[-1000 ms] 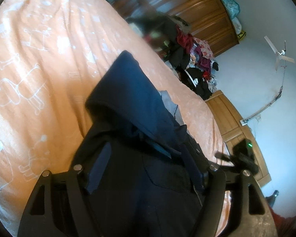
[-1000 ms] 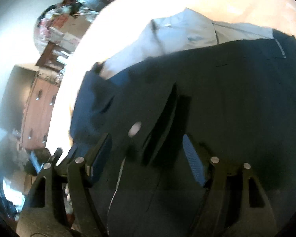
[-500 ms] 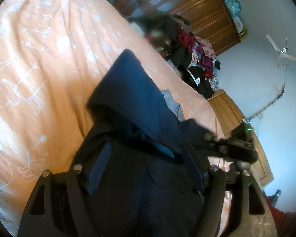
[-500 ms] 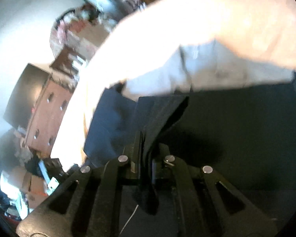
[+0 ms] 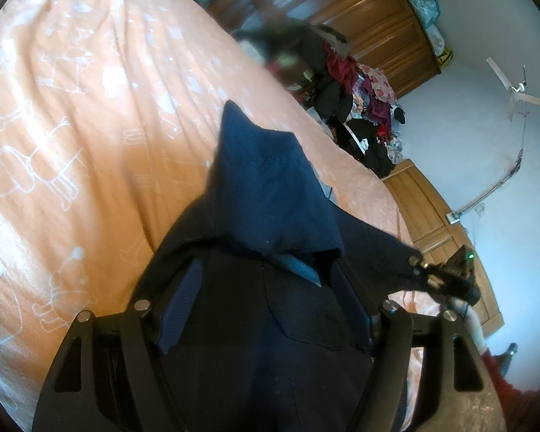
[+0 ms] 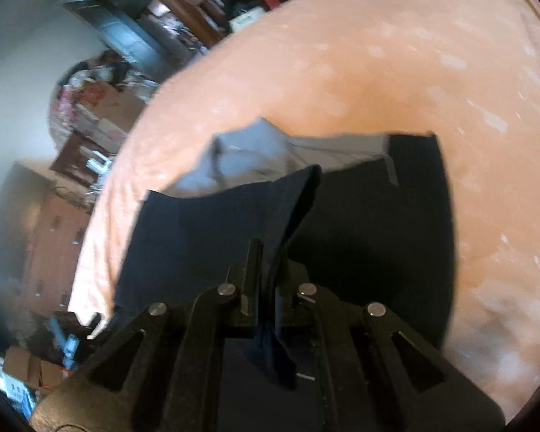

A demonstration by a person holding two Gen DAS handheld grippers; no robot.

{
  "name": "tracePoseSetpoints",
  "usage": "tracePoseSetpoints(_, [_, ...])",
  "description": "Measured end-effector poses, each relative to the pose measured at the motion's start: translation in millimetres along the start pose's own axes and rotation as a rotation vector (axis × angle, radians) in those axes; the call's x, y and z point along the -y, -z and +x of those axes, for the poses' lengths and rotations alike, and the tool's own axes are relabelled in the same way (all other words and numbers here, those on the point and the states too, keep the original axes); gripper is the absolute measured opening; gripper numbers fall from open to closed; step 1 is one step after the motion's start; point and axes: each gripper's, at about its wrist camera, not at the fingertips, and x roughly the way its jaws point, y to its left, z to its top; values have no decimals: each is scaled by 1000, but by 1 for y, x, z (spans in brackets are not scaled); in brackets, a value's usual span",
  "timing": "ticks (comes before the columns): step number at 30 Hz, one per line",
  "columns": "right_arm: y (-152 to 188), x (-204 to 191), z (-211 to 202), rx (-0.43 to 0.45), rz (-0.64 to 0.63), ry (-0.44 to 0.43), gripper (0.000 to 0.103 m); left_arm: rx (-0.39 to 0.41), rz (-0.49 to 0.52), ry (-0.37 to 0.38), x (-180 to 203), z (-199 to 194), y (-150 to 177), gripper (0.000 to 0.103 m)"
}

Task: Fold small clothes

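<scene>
Navy shorts [image 6: 360, 223] lie on our orange bed [image 5: 72, 126], where our right tongs [image 6: 268, 288], wide a second ago, now pinch a raised fold of them, so folding has begun, while our left tongs [image 5: 266, 306] stay wide over the cloth; no containers show.

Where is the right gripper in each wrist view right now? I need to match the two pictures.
Left wrist view: the right gripper sits at the lower right, shut on a pulled-out corner of the dark navy garment.
Right wrist view: the right gripper fills the bottom centre, a fold of the dark navy garment pinched between its fingers.
Shared landmark: the orange bedsheet under the garment.
</scene>
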Motion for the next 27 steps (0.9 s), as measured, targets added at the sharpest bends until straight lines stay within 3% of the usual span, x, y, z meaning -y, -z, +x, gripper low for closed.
tracePoseSetpoints(5, [19, 43, 12, -36, 79, 48, 5, -6, 8, -17, 3, 3, 0, 76])
tracePoseSetpoints(8, [24, 51, 17, -45, 36, 108, 10, -11, 13, -28, 4, 6, -1, 76])
tracePoseSetpoints(14, [20, 40, 4, 1, -76, 135, 10, -21, 23, -40, 6, 11, -2, 78])
tracePoseSetpoints(16, [21, 41, 5, -6, -104, 221, 29, -22, 24, -40, 5, 12, -3, 78])
tracePoseSetpoints(17, [22, 40, 1, 11, -113, 260, 45, -22, 24, -41, 5, 12, -3, 78])
tracePoseSetpoints(18, [22, 39, -8, 54, -115, 287, 48, -22, 25, -41, 5, 12, -3, 78])
tracePoseSetpoints(20, [23, 34, -22, 107, -111, 262, 48, -24, 27, -45, 7, 14, -2, 79])
tracePoseSetpoints(21, [25, 25, -24, 116, -124, 197, 48, -26, 30, -47, 7, 15, -2, 79])
tracePoseSetpoints(23, [34, 10, -10, 51, -179, 67, 47, -29, 35, -53, 8, 17, -3, 79])
tracePoseSetpoints(24, [43, 6, 11, -26, -216, 19, 46, -30, 36, -56, 8, 17, -3, 80])
tracePoseSetpoints(26, [57, 14, 45, -132, -227, 8, 46, -35, 38, -65, 9, 19, -3, 80])
tracePoseSetpoints(27, [61, 20, 49, -101, -235, -16, 45, -38, 40, -71, 10, 20, -3, 80])
